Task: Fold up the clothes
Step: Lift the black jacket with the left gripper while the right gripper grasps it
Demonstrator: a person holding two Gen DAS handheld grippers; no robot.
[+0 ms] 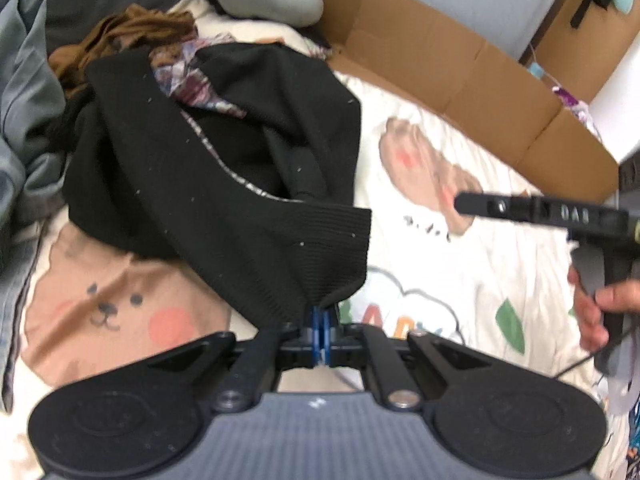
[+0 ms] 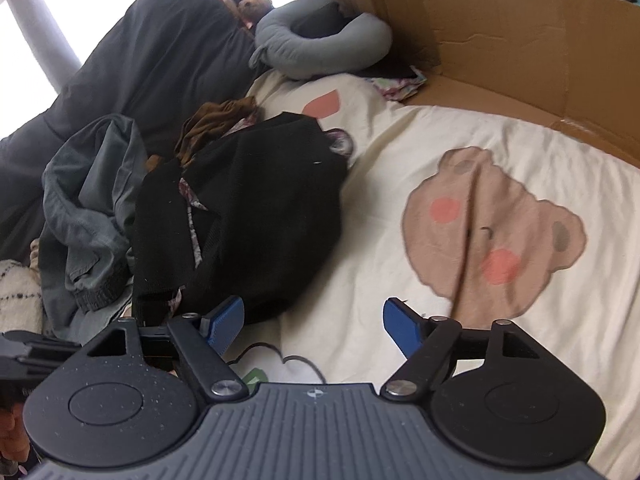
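Note:
A black knit garment (image 1: 224, 168) lies crumpled on the cream bear-print bedsheet (image 1: 440, 280), with a patterned purple cloth (image 1: 192, 80) tucked into it. My left gripper (image 1: 322, 320) is shut on the garment's ribbed hem, which is lifted toward the camera. In the right wrist view the same black garment (image 2: 256, 216) sits left of centre. My right gripper (image 2: 312, 320) is open just in front of it, above the sheet (image 2: 400, 152), with nothing between its blue fingers (image 2: 224, 316). The right gripper's body (image 1: 552, 212) and the hand holding it show at the right in the left wrist view.
A brown garment (image 1: 128, 28) and a grey-green jacket (image 2: 92, 200) lie beside the black one. A grey U-shaped pillow (image 2: 320, 40) and a dark pillow (image 2: 152, 52) are at the head of the bed. Flattened cardboard (image 1: 460, 76) lines the far side.

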